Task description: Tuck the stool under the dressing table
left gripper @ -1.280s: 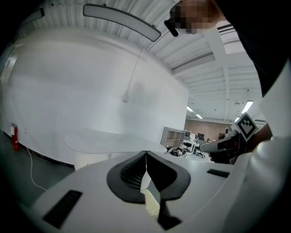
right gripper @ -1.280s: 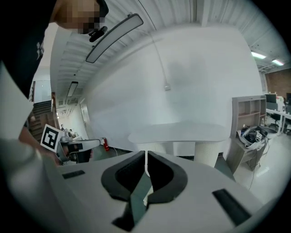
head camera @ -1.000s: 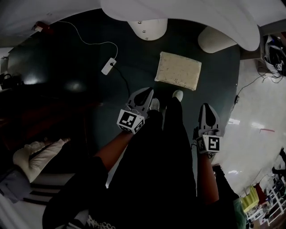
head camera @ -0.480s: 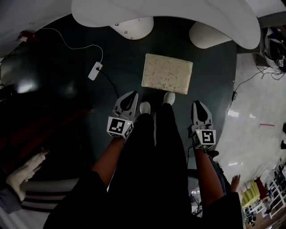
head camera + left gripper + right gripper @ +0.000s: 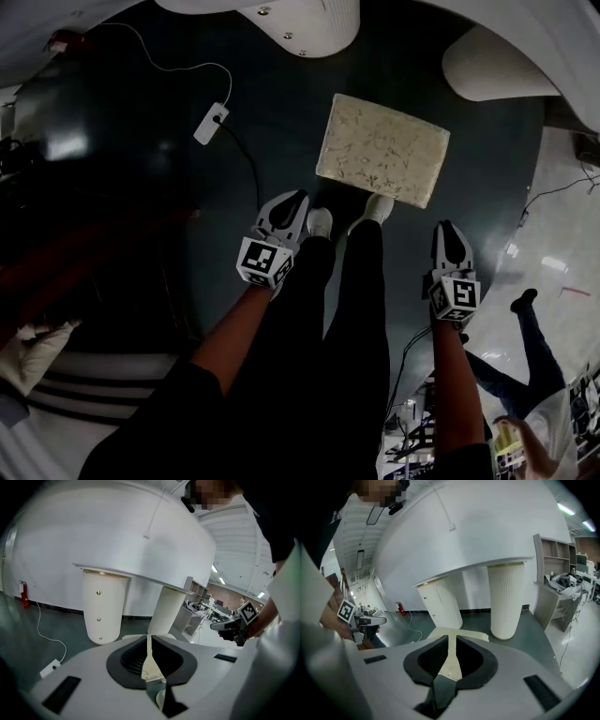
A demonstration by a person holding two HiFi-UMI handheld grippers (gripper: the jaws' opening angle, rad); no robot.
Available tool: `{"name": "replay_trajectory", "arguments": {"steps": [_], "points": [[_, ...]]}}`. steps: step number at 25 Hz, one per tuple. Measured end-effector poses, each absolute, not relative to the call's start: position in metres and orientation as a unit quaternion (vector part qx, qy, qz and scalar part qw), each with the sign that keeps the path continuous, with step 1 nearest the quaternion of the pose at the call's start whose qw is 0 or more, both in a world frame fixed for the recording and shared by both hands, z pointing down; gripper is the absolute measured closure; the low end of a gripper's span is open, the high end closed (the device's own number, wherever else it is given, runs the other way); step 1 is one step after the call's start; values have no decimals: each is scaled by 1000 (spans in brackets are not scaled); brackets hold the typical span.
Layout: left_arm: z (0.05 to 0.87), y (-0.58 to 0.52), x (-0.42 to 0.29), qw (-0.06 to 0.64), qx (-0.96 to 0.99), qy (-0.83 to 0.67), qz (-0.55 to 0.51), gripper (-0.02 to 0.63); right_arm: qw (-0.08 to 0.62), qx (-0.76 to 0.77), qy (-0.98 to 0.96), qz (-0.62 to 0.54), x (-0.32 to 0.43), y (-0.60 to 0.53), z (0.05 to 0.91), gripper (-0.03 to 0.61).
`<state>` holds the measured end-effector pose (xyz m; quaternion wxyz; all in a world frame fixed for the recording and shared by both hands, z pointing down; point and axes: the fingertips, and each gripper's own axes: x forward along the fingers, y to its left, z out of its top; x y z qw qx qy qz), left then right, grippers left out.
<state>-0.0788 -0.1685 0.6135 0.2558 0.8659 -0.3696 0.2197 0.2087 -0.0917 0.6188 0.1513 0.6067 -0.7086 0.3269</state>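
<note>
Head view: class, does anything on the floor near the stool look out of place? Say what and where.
A white plug box lies loose on the dark floor left of the stool. Its black cable trails toward the person's feet, a possible trip hazard. Nothing looks spilled or broken.

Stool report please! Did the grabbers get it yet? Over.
Left gripper, right gripper shut, empty. Stool on floor by feet, not under dressing table. Nothing between them; power adapter off left.
</note>
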Motion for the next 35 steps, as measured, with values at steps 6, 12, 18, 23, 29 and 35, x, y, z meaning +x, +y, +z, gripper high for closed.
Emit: {"name": "replay_trajectory", "arguments": {"steps": [6, 12, 18, 23, 29, 35], "points": [[669, -179, -75, 255, 870, -369, 207, 594, 156, 624, -689, 333, 214, -85, 691, 537], [727, -189, -72, 232, 880, -342, 236, 513, 175, 627, -684, 328, 210, -79, 759, 462], [789, -176, -77, 261, 875, -317, 256, 450, 198, 618, -681, 338, 203, -67, 817, 356], [830, -156, -76, 249, 880, -272, 299, 409, 226, 595, -692, 342, 199, -55, 849, 351], [860, -157, -89, 243, 874, -269, 324, 390, 247, 590, -700, 317, 196, -57, 869, 337], [887, -157, -85, 199, 864, -268, 377, 396, 237, 601, -702, 300, 197, -62, 873, 337]]}}
